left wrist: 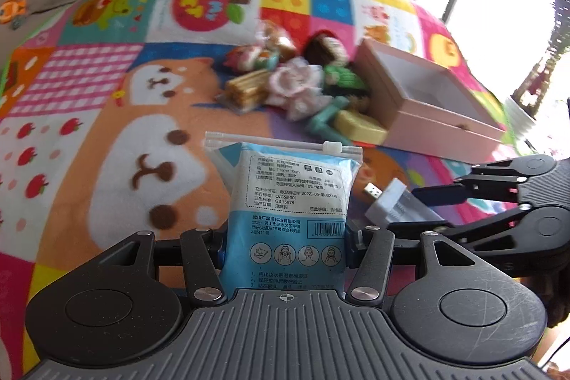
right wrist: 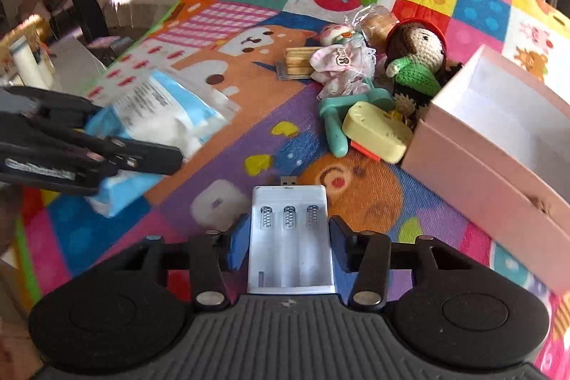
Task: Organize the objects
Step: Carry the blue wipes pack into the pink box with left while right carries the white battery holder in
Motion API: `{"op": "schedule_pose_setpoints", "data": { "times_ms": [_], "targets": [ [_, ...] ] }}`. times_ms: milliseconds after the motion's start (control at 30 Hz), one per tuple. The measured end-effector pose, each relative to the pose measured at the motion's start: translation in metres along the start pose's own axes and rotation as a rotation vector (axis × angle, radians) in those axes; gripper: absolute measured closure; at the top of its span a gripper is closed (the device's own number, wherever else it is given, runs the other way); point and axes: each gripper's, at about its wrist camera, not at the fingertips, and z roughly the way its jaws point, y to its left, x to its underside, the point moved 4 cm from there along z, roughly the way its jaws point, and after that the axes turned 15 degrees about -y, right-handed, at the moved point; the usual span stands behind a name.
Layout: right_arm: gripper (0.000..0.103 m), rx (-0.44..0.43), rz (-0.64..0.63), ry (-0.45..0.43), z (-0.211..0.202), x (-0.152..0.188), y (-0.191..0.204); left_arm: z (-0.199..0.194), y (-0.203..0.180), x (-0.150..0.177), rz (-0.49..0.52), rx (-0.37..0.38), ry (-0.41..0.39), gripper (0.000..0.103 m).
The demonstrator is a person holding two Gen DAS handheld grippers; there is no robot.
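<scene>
My left claw (left wrist: 285,234) was clamped on a blue-and-white zip pouch (left wrist: 285,198) of cotton pads, holding it upright above the colourful cartoon blanket (left wrist: 107,88), its zip edge at the top. My right claw (right wrist: 288,244) gripped a white battery charger (right wrist: 290,237) by its sides, the three spring slots facing up and the USB plug pointing forward. Both held things were lifted clear of the blanket.

Ahead lay a heap of small things: a crocheted doll (right wrist: 416,56) in green, a packet of biscuits (right wrist: 297,61), a pink-and-white fabric piece in plastic (right wrist: 342,66), a teal plastic toy (right wrist: 335,120) and a yellow block (right wrist: 377,130). The yellow block rested against the outer wall of an open pink box (right wrist: 491,145), which stood at the right of the heap.
</scene>
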Motion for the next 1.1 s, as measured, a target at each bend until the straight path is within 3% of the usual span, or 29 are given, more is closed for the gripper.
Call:
{"op": "schedule_pose_setpoints", "data": {
  "times_ms": [167,333,433,533,633,733,800,933,1100],
  "targets": [
    [0.056,0.056,0.083,-0.108,-0.064,0.002,-0.026,0.013,-0.051,-0.041,0.024,0.136,-0.05,0.044],
    [0.056,0.175,0.188,-0.246,-0.119,0.003,-0.072,0.079,-0.133,-0.103,-0.01,0.258,-0.096,0.044],
    [0.056,0.26,0.231,-0.302,-0.141,0.008,-0.094,0.14,-0.18,-0.118,-0.06,0.264,-0.086,0.043],
    [0.056,0.312,0.278,-0.32,-0.154,0.019,-0.112,0.197,-0.212,-0.109,-0.055,0.211,-0.028,0.043],
    [0.056,0.349,0.291,-0.318,-0.16,0.027,-0.126,0.236,-0.222,-0.084,-0.054,0.172,0.098,0.043],
    [0.056,0.372,0.308,-0.315,-0.161,0.032,-0.138,0.251,-0.22,-0.055,-0.015,0.178,0.262,0.042],
    [0.056,0.386,0.307,-0.316,-0.158,0.031,-0.142,0.24,-0.218,-0.053,0.037,0.188,0.235,0.041],
    [0.056,0.414,0.288,-0.324,-0.15,0.024,-0.147,0.226,-0.202,-0.066,0.005,0.211,0.166,0.041],
    [0.056,0.423,0.283,-0.329,-0.139,0.012,-0.157,0.201,-0.19,-0.076,0.107,0.263,0.115,0.041]
  ]
}}
